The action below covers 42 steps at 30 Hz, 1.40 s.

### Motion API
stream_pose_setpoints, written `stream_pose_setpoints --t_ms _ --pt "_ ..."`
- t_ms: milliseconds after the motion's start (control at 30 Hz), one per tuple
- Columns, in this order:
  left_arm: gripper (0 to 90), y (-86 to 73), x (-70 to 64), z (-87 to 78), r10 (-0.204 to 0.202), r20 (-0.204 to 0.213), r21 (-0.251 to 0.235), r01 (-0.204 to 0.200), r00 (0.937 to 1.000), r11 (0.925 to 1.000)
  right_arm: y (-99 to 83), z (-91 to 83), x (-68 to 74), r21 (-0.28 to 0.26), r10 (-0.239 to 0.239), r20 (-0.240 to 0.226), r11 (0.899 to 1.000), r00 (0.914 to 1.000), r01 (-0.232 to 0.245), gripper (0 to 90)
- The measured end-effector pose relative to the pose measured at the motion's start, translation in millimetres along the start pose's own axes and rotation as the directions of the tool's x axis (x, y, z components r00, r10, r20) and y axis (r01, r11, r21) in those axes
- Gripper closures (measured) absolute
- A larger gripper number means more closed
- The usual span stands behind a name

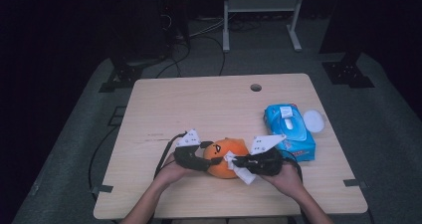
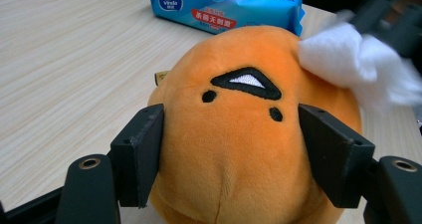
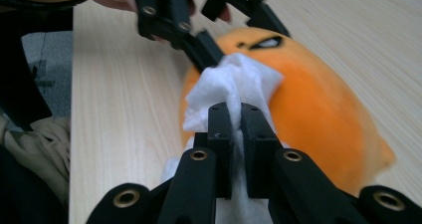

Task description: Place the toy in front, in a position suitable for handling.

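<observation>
An orange plush toy (image 1: 226,157) with a stitched black face lies on the wooden table (image 1: 209,109) near its front edge. My left gripper (image 1: 206,159) is shut on the toy (image 2: 239,134), one jaw pressed against each side of it. My right gripper (image 1: 238,163) is shut on a white wipe (image 3: 234,92), which it holds against the toy (image 3: 318,114). The wipe (image 2: 358,64) touches the toy's upper right side in the left gripper view. The wipe (image 1: 242,172) hangs below the right gripper in the high view.
A blue pack of wet wipes (image 1: 290,131) lies to the right of the toy, with a round white lid (image 1: 313,120) beside it. A cable hole (image 1: 256,87) sits near the table's far edge. A white frame (image 1: 261,10) and cables stand on the floor beyond.
</observation>
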State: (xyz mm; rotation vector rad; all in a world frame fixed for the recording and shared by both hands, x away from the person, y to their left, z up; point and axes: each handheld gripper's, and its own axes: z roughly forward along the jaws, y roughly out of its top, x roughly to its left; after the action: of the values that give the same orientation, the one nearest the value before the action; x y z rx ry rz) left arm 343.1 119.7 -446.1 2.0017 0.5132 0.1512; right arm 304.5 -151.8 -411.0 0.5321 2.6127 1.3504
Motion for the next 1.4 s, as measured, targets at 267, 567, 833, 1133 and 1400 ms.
stream_pose_setpoints --t_ms 267,567,833,1133,1400 --pt "29.1 -0.2 0.4 0.6 0.002 0.0 0.0 -0.002 1.0 1.0 -20.9 -23.4 -26.8 -0.012 0.094 0.1 0.996 0.9906 -0.093 83.6" --pt "28.6 -0.8 -0.1 1.5 0.014 0.008 -0.001 -0.014 0.9999 0.9999 -4.7 -6.9 -9.7 -0.029 0.041 0.018 0.999 0.999 -0.041 83.5" --pt "28.4 0.0 -1.7 1.9 0.019 0.007 0.004 -0.019 0.9998 0.9998 -21.6 -18.4 -32.0 -0.03 0.137 0.066 0.99 0.9883 -0.136 83.5" --pt "19.3 5.6 -2.7 -1.8 0.023 0.026 0.012 -0.023 0.9994 0.9997 -11.9 -6.2 -18.7 -0.025 0.097 0.023 0.995 0.995 -0.097 83.6" --pt "22.3 9.2 -9.1 -8.0 0.075 0.046 0.044 -0.077 0.9961 0.996 -19.1 -12.7 -27.9 -0.028 0.141 0.052 0.99 0.9886 -0.14 83.6"
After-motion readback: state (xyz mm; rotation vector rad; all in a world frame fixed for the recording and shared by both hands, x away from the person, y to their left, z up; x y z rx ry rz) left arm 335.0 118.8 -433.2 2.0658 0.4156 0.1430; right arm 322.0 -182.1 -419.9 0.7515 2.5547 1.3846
